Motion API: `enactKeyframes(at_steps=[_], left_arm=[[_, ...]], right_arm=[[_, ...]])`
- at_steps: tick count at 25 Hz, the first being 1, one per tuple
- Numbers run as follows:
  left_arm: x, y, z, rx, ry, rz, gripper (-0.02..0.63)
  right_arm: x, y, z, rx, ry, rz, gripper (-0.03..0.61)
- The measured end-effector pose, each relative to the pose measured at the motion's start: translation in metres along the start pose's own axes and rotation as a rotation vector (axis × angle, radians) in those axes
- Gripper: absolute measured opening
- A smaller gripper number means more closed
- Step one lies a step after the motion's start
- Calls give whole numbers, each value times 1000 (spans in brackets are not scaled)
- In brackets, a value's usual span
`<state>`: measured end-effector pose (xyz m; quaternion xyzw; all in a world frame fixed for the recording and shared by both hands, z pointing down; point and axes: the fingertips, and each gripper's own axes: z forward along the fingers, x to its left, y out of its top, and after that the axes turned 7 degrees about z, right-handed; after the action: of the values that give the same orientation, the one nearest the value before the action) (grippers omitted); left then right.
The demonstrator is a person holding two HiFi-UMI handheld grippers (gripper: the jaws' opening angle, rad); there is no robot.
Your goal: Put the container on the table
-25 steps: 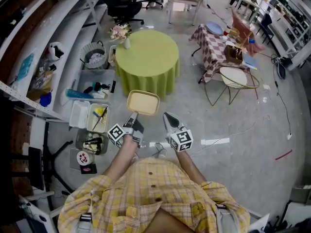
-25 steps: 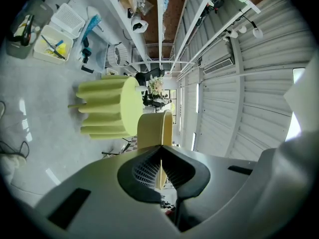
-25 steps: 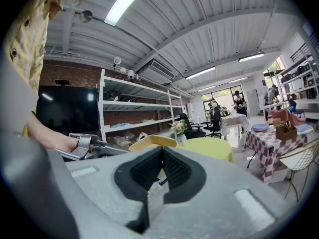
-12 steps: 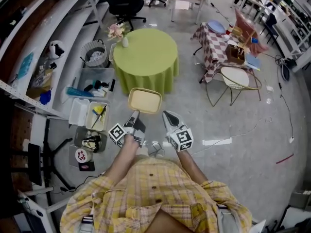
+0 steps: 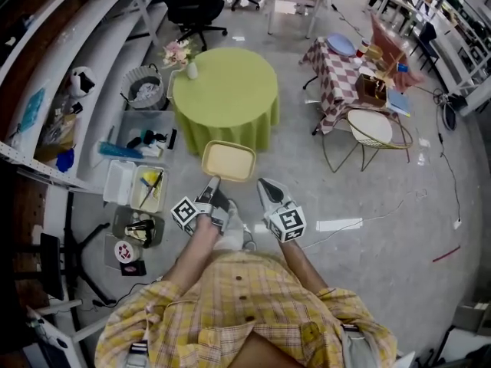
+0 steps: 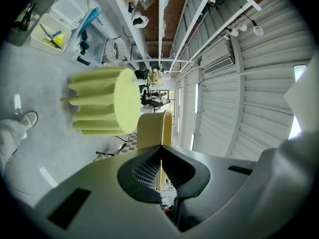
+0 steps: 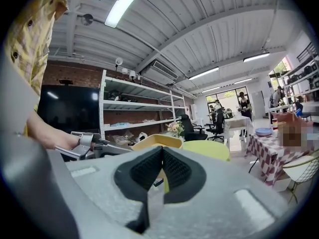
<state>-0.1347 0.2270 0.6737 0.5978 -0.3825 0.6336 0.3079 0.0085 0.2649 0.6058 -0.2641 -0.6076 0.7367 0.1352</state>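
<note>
Head view has the yellow container [image 5: 228,161] up in the air over the grey floor, level and open side up, just short of the round table [image 5: 226,90] with the green cloth. The left gripper [image 5: 212,181] carries it alone. In the left gripper view the ribbed pads are pinched on the thin rim, which runs as a yellow line right between them. The right gripper [image 5: 263,182] sits near the container's near right corner but apart from it. Its own view shows the jaws pressed together with nothing caught in them.

The container looks like a shallow tray of thin moulded plastic. It is probably light and fairly stiff, with a smooth rim that could slide in the pads. Held by one edge only, it will likely want to droop or swing at the far end, so a firm bite deep on the rim seems wise. Nothing shows inside it, so tilt should matter little. The tabletop is mostly bare, with a small vase of flowers [image 5: 192,69] at its far left edge
</note>
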Motion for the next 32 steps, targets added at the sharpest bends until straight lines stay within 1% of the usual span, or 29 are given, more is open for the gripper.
enactKeyframes(at_steps=[3,7,13,19,22,26,32], left_arm=[[0,7,21,0,-11,-3,14],[4,22,52,-3,-2,-17,14],[18,52,105,-12,6,-24,14],[8,89,156,-19,-8,1,14],[3,106,175,-25,-11,2,14],[-1,129,198,-39,-11,-8,14],[-1,152,219,-28,-13,0,14]], right_arm=[[-15,2,17,11,-3,-8,-2],[-37,7,45,21,-3,-10,-2],[-75,13,94,26,4,-5,-2],[-102,42,152,17,23,-22,-2],[-111,52,178,22,29,-23,-2],[-116,64,211,23,58,-38,-2],[-123,70,248,19,64,-27,-2]])
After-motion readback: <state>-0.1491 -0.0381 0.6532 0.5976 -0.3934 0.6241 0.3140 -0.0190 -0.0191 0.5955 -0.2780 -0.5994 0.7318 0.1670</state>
